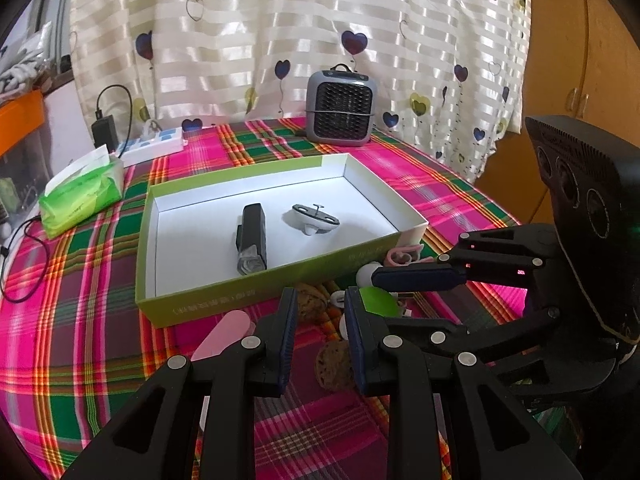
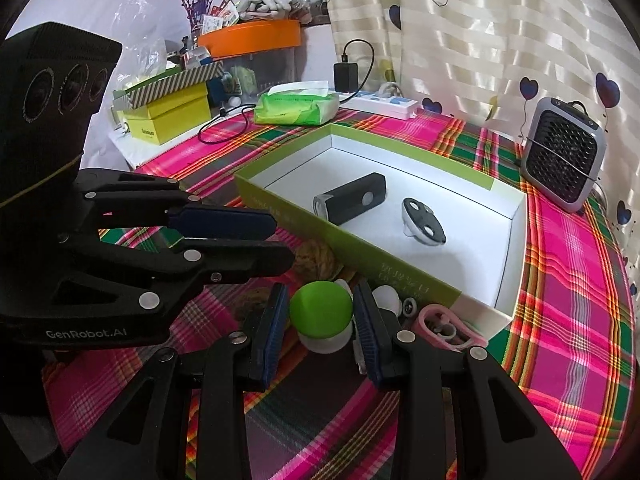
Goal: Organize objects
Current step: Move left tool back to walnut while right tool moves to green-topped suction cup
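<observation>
Right claw [image 2: 320,334] stands spread wide with its two blue pads on either side of the green-capped mushroom toy [image 2: 321,311], one pad just off each flank and, as far as I can tell, neither yet pressing. Over on the other side, the left claw [image 1: 318,342] is parted too and carries nothing; below and between its pads lies a walnut [image 1: 334,364], with a second walnut [image 1: 308,304] nearer the box.

My guess is the pick-up of the mushroom is the step in hand. Next it needs the pads squeezed onto the round cap, then a lift over the near wall of the green-and-white box [image 2: 360,248], which sits just behind the toy.

That toy has a smooth, domed, bright green cap on a stubby white base, standing upright on the plaid cloth; the dome looks slippery, so a grip low on the cap seems wise. Inside the box already lie a black flashlight [image 2: 352,198] and a small grey-and-white gadget [image 2: 424,222]. Just right of the mushroom, outside the box, rests a pink clip [image 2: 444,326].
</observation>
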`<state>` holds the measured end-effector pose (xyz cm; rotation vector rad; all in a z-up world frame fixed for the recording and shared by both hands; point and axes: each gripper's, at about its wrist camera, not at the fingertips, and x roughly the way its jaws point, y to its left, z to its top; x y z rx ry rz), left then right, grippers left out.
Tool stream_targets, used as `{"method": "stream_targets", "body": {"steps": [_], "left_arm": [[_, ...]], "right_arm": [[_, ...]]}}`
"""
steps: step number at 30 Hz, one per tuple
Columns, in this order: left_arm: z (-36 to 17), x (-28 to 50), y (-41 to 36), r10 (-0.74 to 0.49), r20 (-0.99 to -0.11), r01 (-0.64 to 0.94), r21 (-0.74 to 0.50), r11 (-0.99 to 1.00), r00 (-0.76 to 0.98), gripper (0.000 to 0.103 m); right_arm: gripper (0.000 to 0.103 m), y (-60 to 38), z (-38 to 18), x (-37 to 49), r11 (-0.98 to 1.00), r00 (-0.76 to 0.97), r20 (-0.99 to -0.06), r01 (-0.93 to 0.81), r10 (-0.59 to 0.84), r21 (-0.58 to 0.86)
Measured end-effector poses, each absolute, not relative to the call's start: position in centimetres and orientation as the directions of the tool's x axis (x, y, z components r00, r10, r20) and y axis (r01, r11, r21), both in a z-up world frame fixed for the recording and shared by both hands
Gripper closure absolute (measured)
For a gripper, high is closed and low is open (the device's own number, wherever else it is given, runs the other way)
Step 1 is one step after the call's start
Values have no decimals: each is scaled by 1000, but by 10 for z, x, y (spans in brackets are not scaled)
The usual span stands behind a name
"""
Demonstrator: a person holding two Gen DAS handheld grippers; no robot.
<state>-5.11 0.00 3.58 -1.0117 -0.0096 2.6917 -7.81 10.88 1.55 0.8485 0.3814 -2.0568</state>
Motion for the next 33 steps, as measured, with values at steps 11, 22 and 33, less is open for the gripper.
{"method": "stream_targets", "body": {"steps": [11, 22, 33], "left_arm": [[37, -51, -4, 260, -639, -243, -116, -963, -724, 80], [40, -44, -11, 273, -626, -250, -127, -960, -730, 76], [32, -35, -2, 290, -647, -305, -91, -948, -706, 75]], "right_arm": [[93, 114, 24, -73, -586, -431, -666, 811, -609, 10], [64, 109, 20, -67, -548, -408, -676, 837, -614, -8], [63, 110, 15, -73, -579, -428, -691, 815, -582, -18]]}}
